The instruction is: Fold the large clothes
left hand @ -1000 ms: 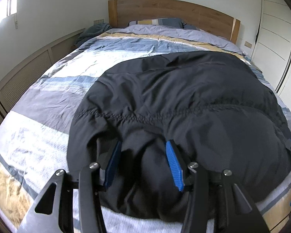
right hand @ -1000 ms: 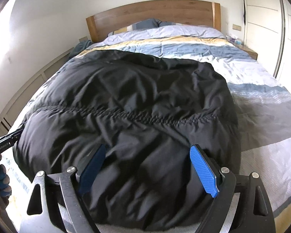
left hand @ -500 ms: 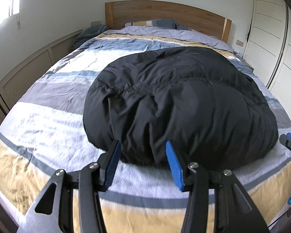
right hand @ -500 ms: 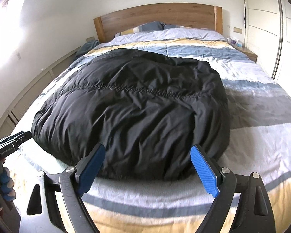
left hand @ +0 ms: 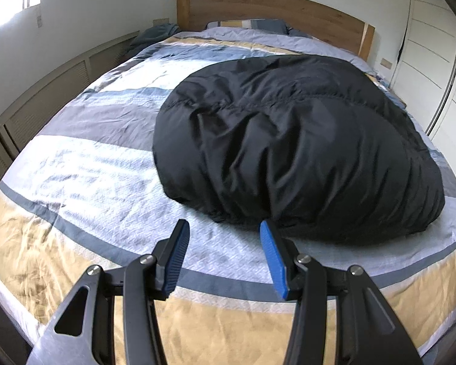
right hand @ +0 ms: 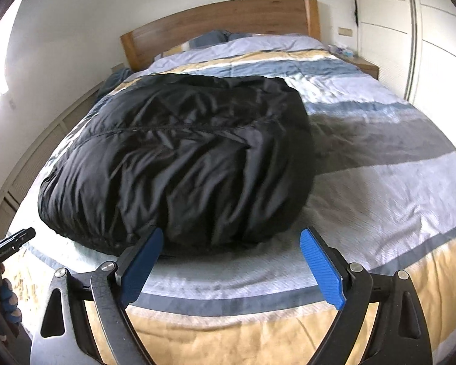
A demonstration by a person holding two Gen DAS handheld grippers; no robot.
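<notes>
A large black puffy jacket (left hand: 295, 143) lies folded in a thick bundle on the striped bed cover; it also shows in the right wrist view (right hand: 179, 158). My left gripper (left hand: 223, 231) is open and empty, hovering just short of the jacket's near left edge. My right gripper (right hand: 231, 240) is wide open and empty, just in front of the jacket's near edge. Neither touches the jacket. The left tool's body (right hand: 9, 246) shows at the far left of the right wrist view.
The bed (left hand: 76, 182) has a blue, grey, white and tan striped cover and a wooden headboard (left hand: 273, 9) with pillows (left hand: 252, 26). A low slatted panel (left hand: 45, 97) runs along the left wall. White wardrobe doors (right hand: 410, 30) and a nightstand (right hand: 364, 67) stand at the right.
Both grippers have let go of the jacket and pulled back toward the foot of the bed. The jacket now rests farther away, with bare bed cover in front of the fingers.
</notes>
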